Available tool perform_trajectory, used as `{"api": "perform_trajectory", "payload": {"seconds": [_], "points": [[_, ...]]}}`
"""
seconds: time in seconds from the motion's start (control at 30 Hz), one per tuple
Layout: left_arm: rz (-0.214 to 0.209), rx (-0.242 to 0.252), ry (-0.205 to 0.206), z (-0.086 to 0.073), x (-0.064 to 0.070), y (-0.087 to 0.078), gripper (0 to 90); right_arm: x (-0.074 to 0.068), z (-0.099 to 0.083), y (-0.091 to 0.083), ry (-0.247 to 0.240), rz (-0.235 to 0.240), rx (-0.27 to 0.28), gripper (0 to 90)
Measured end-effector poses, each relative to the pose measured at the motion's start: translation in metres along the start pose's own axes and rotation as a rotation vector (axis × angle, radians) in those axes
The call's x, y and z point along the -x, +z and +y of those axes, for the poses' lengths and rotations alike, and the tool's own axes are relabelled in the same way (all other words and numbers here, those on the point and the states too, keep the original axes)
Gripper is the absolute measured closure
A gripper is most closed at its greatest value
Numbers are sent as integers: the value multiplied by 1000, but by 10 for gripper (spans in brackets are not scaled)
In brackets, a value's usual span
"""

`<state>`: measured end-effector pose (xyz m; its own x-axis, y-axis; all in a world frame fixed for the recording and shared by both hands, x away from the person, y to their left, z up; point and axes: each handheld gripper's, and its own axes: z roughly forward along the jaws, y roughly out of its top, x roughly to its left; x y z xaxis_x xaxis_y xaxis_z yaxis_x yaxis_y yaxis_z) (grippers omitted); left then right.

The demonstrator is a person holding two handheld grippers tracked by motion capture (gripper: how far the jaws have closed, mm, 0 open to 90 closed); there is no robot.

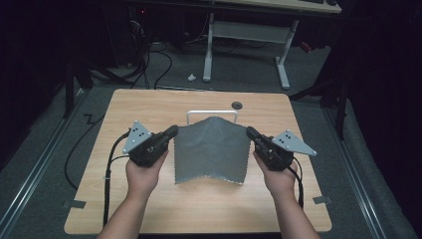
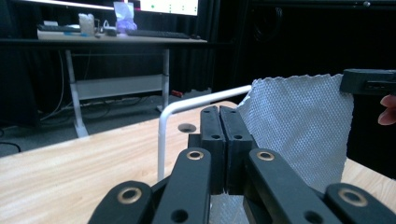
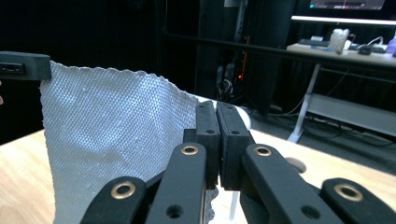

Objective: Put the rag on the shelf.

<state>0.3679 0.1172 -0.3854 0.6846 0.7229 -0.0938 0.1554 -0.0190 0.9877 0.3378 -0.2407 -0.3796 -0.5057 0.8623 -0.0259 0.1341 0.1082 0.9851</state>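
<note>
You hold a grey woven cloth with pinked, zigzag edges (image 1: 211,149) spread between your two hands, lifted above the middle of the light wood-grain worktop (image 1: 149,104). Your left tool (image 1: 171,132) is clamped on the cloth's left edge and your right tool (image 1: 250,132) on its right edge; in each gripper view the two black jaws stand pressed together with the fabric caught between them. The cloth's far edge lies against or just in front of the white bent-tube metal rack (image 1: 194,112); you cannot tell which. Its near edge hangs close to the worktop, curling slightly at the corners.

Risks: each grip appears to take only a narrow margin of fabric, so pulling your hands apart could draw an edge out of the jaws. Moving farther away could snag the cloth on the rack or tip it. The weave looks coarse and pliant, likely to sag in the middle if tension drops. A round dark hole (image 1: 237,105) sits beyond the rack.
</note>
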Motion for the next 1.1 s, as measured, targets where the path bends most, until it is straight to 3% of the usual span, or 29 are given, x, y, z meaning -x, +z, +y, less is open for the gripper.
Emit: {"api": "perform_trajectory", "payload": {"seconds": [0.23,0.43,0.5,0.57,0.7,0.9,1.1], "points": [[5,22,37,19,1,-1,892,5,23,-6,-27,-14,49,896],[16,22,47,26,-2,0,892,8,31,-6,-33,-18,56,896],[10,24,35,29,-4,1,893,10,31,-4,-12,-14,54,896],[31,20,65,34,-6,2,893,13,33,-2,-1,-13,43,896],[51,4,83,45,-16,10,893,21,42,3,34,-15,47,896],[86,4,122,60,-26,26,894,28,54,17,31,-30,50,896],[138,-8,156,68,-36,48,894,40,62,42,20,-68,36,897]]}}
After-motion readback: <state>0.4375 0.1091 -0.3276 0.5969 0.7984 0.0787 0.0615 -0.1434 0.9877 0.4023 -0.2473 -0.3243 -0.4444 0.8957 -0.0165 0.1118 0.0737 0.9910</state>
